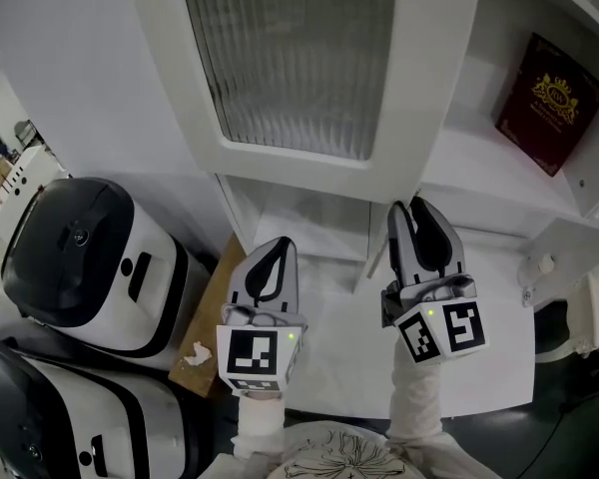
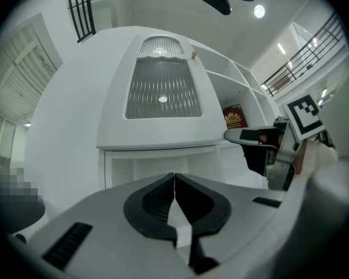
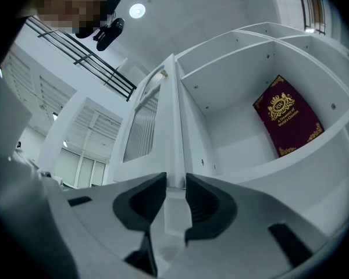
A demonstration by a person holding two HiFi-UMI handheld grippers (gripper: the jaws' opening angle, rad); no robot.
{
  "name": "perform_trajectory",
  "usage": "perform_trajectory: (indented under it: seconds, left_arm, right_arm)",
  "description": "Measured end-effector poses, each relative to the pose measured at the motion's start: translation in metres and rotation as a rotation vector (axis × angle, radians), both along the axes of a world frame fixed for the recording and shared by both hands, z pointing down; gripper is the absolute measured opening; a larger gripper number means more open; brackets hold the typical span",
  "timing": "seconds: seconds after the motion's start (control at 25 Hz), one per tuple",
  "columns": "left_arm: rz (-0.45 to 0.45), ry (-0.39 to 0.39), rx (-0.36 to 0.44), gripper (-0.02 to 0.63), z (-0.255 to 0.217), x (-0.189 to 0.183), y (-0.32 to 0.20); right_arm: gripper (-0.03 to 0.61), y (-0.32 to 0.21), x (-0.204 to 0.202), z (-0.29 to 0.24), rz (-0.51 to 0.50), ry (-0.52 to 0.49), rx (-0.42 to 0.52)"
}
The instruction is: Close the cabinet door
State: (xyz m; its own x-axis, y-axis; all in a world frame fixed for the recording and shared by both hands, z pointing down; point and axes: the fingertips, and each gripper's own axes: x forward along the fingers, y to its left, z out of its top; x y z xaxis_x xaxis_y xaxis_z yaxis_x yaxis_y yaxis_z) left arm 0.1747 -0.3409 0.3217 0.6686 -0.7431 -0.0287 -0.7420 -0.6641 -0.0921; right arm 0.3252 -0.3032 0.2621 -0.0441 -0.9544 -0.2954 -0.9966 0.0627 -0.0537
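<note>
The cabinet door [image 3: 172, 121], its edge pinched between the right gripper [image 3: 175, 180] jaws, is smooth white paint with a satin sheen. Its pane [image 2: 161, 89], ahead of the left gripper [image 2: 174, 179] jaws, is ribbed frosted glass. The pads [image 3: 205, 205] are black and ridged (rubbery-looking). The book [image 3: 288, 116], right of the right jaws, has shiny gilt print.

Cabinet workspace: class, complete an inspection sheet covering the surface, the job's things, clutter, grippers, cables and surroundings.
Surface: white counter below the cabinet.
Job's things: cabinet door with ribbed glass, standing open; maroon book propped on a shelf inside.
Clutter: crumpled white scrap on a brown board; two black-and-white appliances at the left.
Grippers: left gripper shut, empty; right gripper closed on the door's edge.
Cables: nothing seen.
Surroundings: railing, ceiling light.
</note>
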Motion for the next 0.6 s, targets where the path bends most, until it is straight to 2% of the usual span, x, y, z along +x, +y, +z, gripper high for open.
perform_trajectory:
  seconds: [0.6]
  left_arm:
    - [-0.019,0.003,-0.007,0.005,0.005,-0.006,-0.003]
  right_arm:
    - [0.095,-0.012,0.007,0.000,0.025,-0.012,0.001]
